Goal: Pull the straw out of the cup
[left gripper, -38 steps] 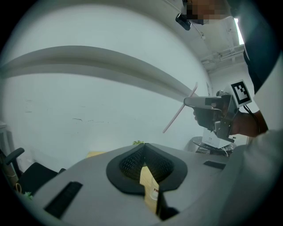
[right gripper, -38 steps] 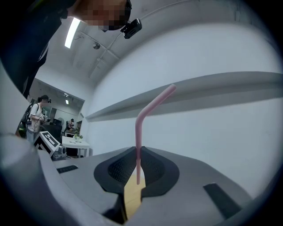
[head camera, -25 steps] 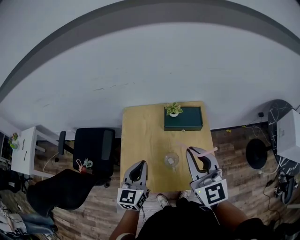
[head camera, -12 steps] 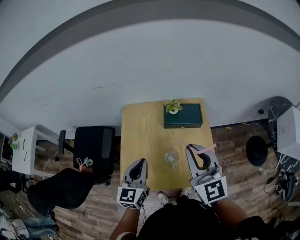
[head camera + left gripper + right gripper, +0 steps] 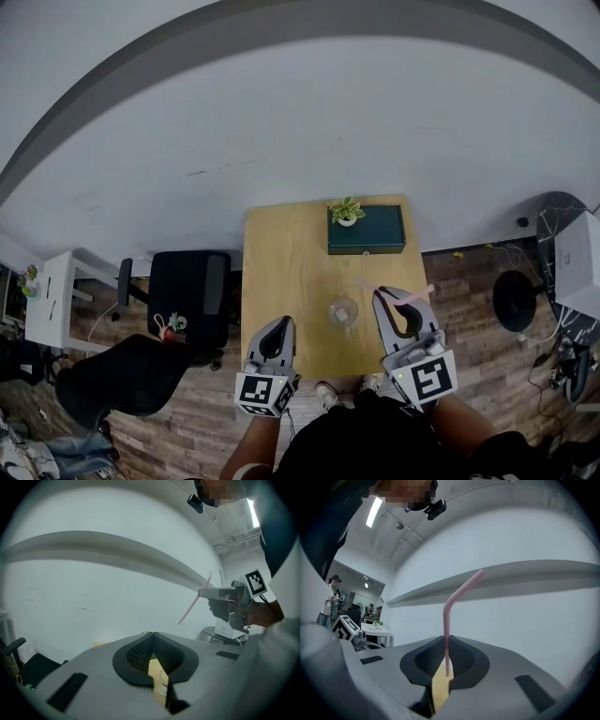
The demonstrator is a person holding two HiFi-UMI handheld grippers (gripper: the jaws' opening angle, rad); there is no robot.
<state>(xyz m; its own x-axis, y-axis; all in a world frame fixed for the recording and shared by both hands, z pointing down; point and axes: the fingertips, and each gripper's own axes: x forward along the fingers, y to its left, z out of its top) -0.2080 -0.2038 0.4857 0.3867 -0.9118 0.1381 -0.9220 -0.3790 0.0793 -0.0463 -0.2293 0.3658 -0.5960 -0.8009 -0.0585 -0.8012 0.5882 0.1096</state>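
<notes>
**A:** What is the right claw (image 5: 446, 641) doing?

**B:** It is pressed together on the straw (image 5: 447, 620), pinching it low on the stem. The bent top leans off to the right above the grip, and a short tail hangs below it.

**A:** Where is the cup?

**B:** The cup (image 5: 343, 317) stands on the surface (image 5: 281, 262), just left of that claw and apart from it. The straw's lower end hangs free in the air, so I judge it is already out.

**A:** How should this step be finished well?

**B:** Hold the pinch firm without crushing the stem. Carry the straw clear of the cup's rim, and lay it on bare surface to the right before spreading the jaws.

**A:** And the left claw (image 5: 278, 326)?

**B:** It is closed on nothing, at the near left of the surface. The cup sits to its right and a little farther off.
</notes>
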